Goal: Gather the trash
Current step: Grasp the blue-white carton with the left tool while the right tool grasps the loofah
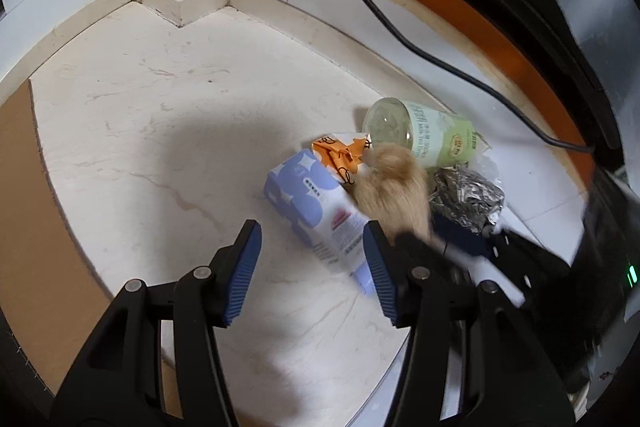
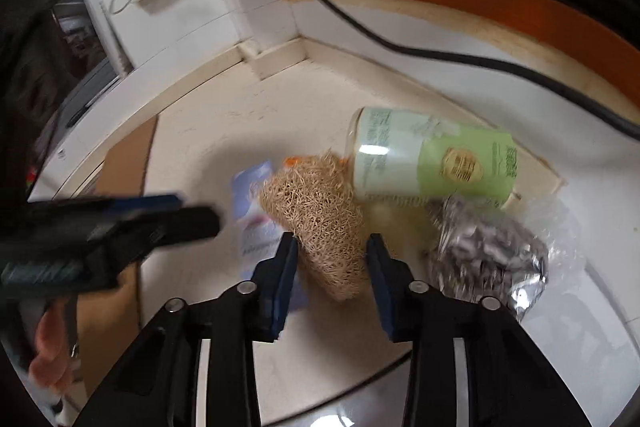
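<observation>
Blue pads of our right gripper [image 2: 330,259] straddle the tan loofah [image 2: 320,215], not yet pinching; our left gripper [image 1: 312,267] stands spread over the blue carton [image 1: 312,203]. We close squarely, low on each.

Trash sits heaped on a pale marble floor near a wall corner: a light-blue carton [image 1: 316,211] lying on its side, a crumpled orange wrapper [image 1: 340,153] behind it, a tan fibrous loofah [image 2: 324,223] in the middle, a green-labelled clear cup [image 2: 432,159] tipped over, and a crushed ball of foil [image 2: 488,255] beside clear plastic.
</observation>
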Demonstrator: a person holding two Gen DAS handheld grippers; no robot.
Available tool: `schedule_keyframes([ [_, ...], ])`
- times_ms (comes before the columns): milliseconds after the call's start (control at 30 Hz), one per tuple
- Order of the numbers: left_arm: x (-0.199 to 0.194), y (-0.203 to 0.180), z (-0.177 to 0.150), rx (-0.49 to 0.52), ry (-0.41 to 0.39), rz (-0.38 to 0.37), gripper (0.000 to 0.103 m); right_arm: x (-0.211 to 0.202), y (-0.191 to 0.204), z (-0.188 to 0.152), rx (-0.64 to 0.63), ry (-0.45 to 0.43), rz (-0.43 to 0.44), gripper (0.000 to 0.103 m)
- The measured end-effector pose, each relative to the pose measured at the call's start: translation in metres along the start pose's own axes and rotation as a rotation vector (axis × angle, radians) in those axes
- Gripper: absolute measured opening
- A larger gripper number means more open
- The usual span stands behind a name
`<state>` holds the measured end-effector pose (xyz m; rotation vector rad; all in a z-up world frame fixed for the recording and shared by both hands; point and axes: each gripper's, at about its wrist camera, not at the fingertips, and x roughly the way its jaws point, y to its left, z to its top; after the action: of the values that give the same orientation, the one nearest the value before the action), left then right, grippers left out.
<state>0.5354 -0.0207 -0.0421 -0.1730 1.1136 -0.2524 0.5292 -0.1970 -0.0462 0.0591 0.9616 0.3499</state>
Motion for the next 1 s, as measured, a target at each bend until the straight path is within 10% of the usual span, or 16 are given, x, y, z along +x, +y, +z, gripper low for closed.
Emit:
schedule_keyframes([
  [533,0.034,-0.017,-0.001,-0.018,0.008,0.068,0.046,-0.053,-0.043,-0.045,0.199,-0.059,0.05,0.024],
  [1000,-0.053,-0.023,-0.064,0.043,-0.03,0.031,0.034,-0.12,-0.013,-0.081,0.205,-0.102,0.081,0.023],
])
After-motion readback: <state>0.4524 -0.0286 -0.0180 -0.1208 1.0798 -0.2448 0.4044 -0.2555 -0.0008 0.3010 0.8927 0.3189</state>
